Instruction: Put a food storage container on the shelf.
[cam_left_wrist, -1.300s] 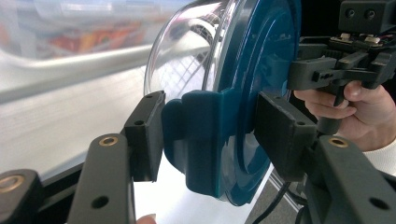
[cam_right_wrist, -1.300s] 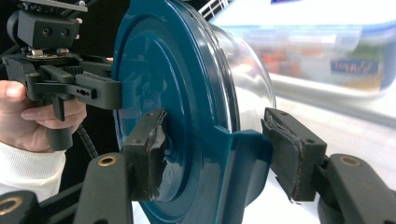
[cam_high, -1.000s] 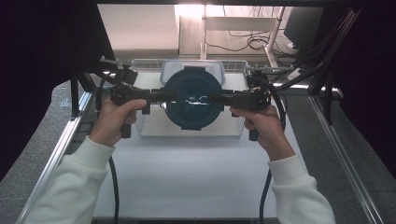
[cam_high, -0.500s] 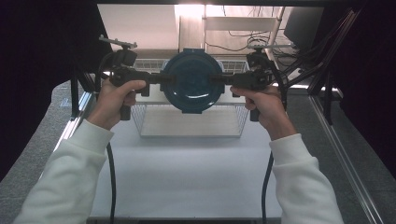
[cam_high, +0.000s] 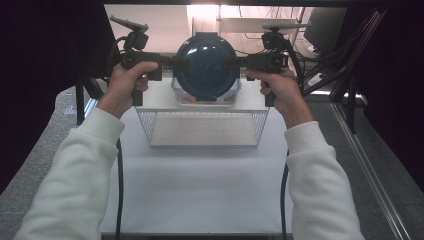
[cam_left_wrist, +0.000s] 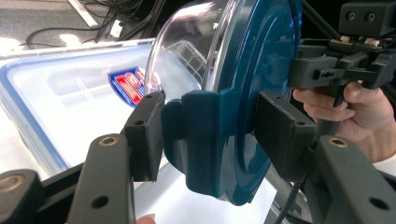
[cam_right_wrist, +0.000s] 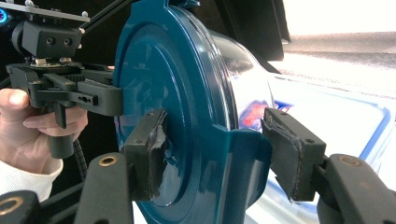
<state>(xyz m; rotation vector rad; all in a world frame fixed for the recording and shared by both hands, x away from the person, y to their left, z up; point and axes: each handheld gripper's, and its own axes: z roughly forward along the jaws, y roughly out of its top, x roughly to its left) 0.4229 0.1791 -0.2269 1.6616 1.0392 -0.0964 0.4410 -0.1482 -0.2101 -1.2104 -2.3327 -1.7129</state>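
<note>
Both the left gripper (cam_high: 181, 62) and the right gripper (cam_high: 231, 63) clamped the blue-lidded glass bowl (cam_high: 206, 67) by opposite lid tabs, above the wire basket's (cam_high: 205, 127) rim.

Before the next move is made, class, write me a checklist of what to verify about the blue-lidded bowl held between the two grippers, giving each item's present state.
1. Left gripper clamps one side of the lidded bowl: ok.
2. Right gripper clamps the opposite side: ok.
3. Bowl held clear above the wire basket: ok.
4. Bowl upright: not ok; it is tipped on its side, with the lid facing the person.
5. Lid fully latched onto the glass: cannot tell.
</note>
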